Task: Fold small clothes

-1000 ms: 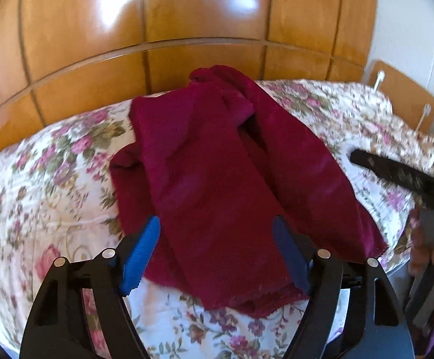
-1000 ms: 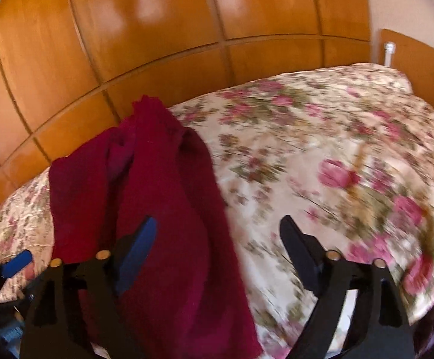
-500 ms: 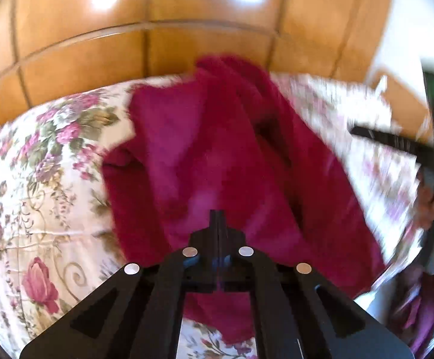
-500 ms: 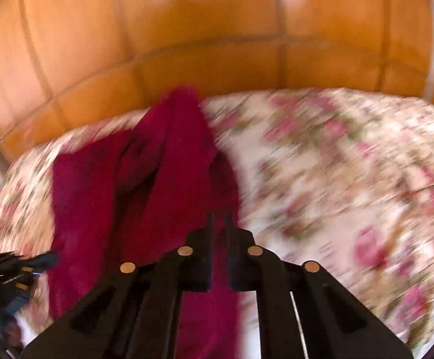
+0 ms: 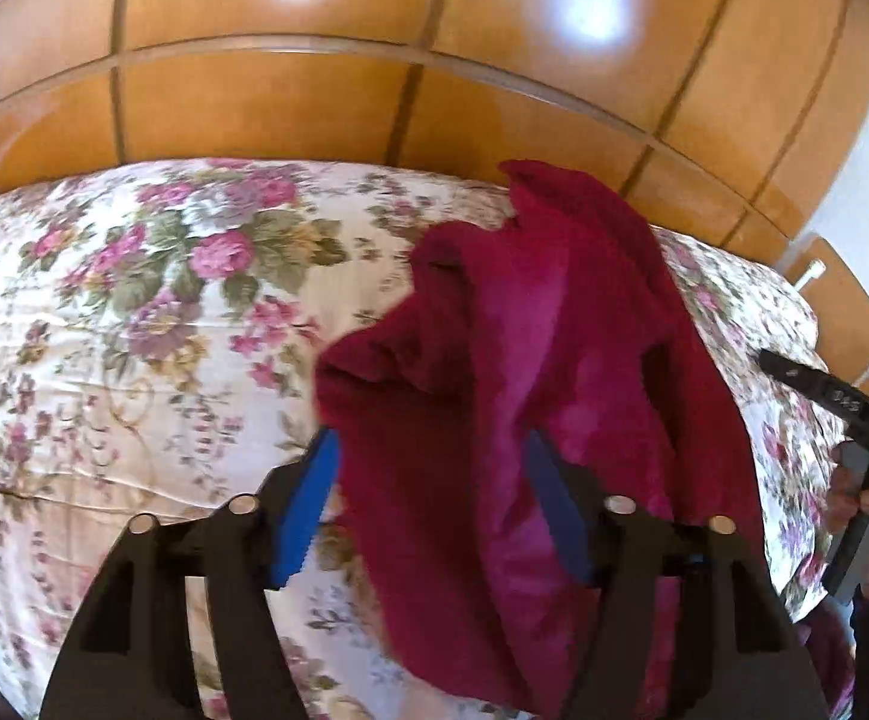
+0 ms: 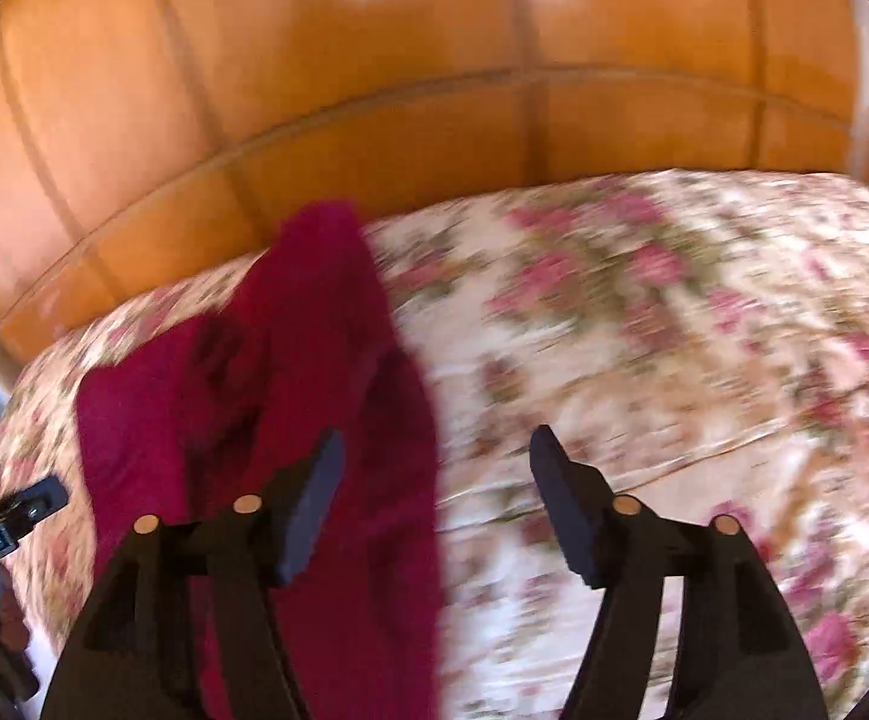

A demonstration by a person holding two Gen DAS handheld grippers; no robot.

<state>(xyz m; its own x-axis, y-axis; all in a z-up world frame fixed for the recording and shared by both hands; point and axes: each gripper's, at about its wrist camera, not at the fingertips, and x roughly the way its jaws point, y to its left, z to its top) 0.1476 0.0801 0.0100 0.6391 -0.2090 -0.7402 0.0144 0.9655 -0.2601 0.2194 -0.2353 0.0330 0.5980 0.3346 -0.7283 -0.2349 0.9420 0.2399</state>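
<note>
While both grippers spread opening, left gripper (image 5: 431,501) over garment (image 5: 530,396), right gripper (image 6: 434,501) beside its edge.

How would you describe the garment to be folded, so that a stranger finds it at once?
Look at the bed with the flowered quilt before the wooden wardrobe wall. On it lies a crumpled dark red fleece garment, the only plain, single-coloured cloth there.

Crimson garment (image 5: 530,360), rose-patterned bedspread (image 5: 134,312)
</note>
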